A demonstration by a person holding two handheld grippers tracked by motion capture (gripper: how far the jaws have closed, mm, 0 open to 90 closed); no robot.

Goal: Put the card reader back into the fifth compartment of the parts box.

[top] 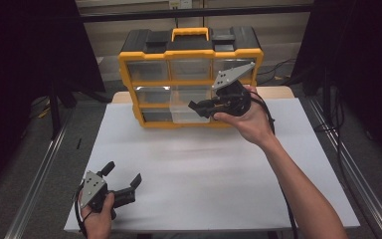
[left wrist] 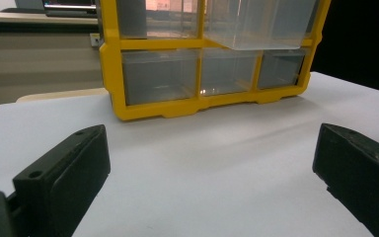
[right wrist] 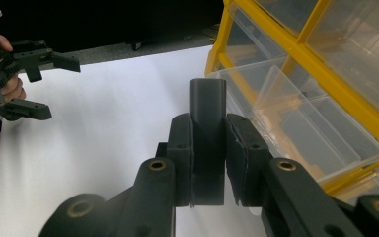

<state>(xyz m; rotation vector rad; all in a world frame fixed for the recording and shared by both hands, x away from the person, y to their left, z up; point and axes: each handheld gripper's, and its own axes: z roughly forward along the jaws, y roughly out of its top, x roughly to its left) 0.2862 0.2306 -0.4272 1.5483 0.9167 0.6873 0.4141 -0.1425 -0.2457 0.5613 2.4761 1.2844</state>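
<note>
- High view: the right gripper [top: 204,105] is held up in front of the yellow organizer [top: 190,74], which stands upright at the far edge of the white worktop [top: 199,164]. Its tip is level with the middle row, where one clear drawer [top: 185,113] is pulled partly out of the frame. What sits between its fingers is too small to make out here. The left gripper [top: 124,180] rests low at the near left corner of the worktop, well apart from the organizer, its fingers spread wide with nothing between them.
- Left gripper view: the two black fingers [left wrist: 64,173] stand far apart over bare worktop, holding nothing. The organizer stands ahead, and the pulled-out drawer [left wrist: 256,24] juts from the row above the bottom one.
- Right gripper view: the fingers [right wrist: 180,158] are closed on a small black block [right wrist: 207,133], which stands upright between them and sticks out past their tips. The block is just beside the open drawer [right wrist: 296,133], near its front edge. The left gripper [right wrist: 34,84] shows farther off, spread open.
</note>
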